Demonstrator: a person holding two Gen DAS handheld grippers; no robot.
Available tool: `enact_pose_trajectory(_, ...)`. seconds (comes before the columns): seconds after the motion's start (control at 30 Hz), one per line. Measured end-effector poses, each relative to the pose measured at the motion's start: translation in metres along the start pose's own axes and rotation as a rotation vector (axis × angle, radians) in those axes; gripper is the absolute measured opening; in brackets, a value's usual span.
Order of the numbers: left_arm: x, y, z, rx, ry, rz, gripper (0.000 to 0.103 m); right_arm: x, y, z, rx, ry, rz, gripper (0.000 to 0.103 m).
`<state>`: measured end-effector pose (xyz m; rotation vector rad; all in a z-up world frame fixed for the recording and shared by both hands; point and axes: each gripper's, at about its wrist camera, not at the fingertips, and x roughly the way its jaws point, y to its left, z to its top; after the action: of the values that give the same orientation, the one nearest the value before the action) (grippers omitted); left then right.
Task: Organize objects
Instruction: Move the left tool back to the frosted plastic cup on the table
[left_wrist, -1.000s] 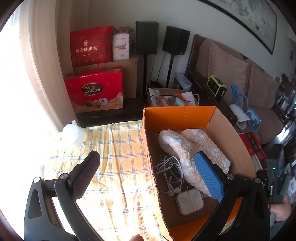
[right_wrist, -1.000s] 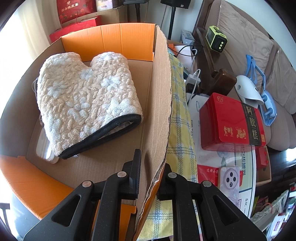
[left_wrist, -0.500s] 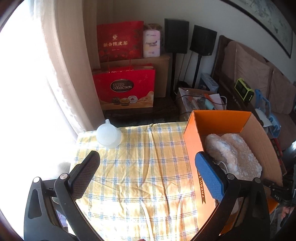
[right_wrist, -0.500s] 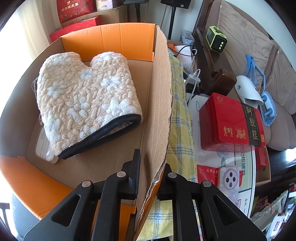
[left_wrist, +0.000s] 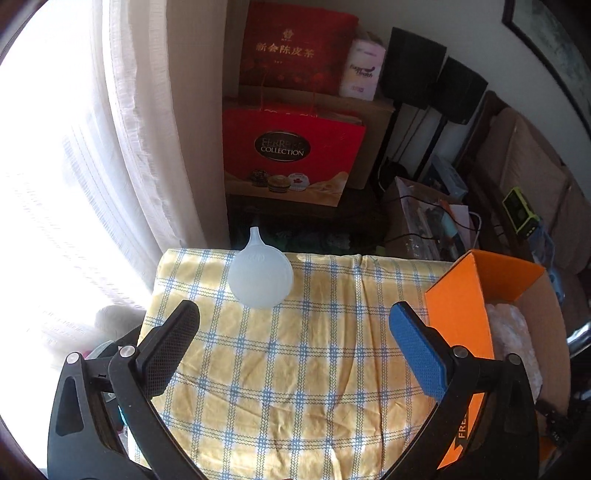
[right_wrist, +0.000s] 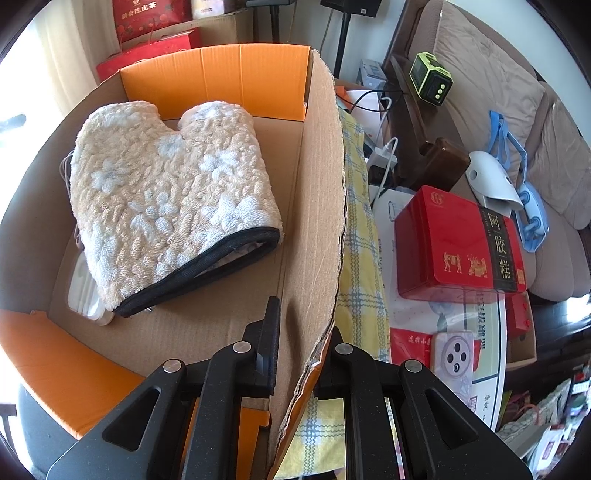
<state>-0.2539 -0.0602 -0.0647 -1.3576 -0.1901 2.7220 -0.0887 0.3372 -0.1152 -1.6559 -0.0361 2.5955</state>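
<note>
Pinching box wall (right_wrist: 325, 206) w/ right claw (right_wrist: 299, 343); left claw (left_wrist: 293, 332) spread wide, empty, above desk (left_wrist: 295, 369). Funnel (left_wrist: 260, 277) sits at far desk edge, mitt (right_wrist: 170, 221) in box. Risk: torn cardboard rips further if tugged; clumsy reach knocks funnel off

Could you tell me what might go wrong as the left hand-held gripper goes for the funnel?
The funnel sits by the table's far edge; a nudge from the open left hand-held gripper could tip it off. The right hand-held gripper clamps the cardboard box by its torn wall, which might rip further.
</note>
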Motion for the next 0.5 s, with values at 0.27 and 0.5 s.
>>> enact_pose_trajectory(0.27, 0.049, 0.015, 0.017, -0.012, 0.061, 0.028, 0.103, 0.0, 0.0, -0.001, 0.002, -0.004, -0.002, 0.013)
enact_pose_trajectory(0.5, 0.081, 0.01, 0.022, -0.021, 0.096, 0.049, 0.098, 0.0, 0.0, -0.001, 0.0, -0.001, -0.003, 0.013)
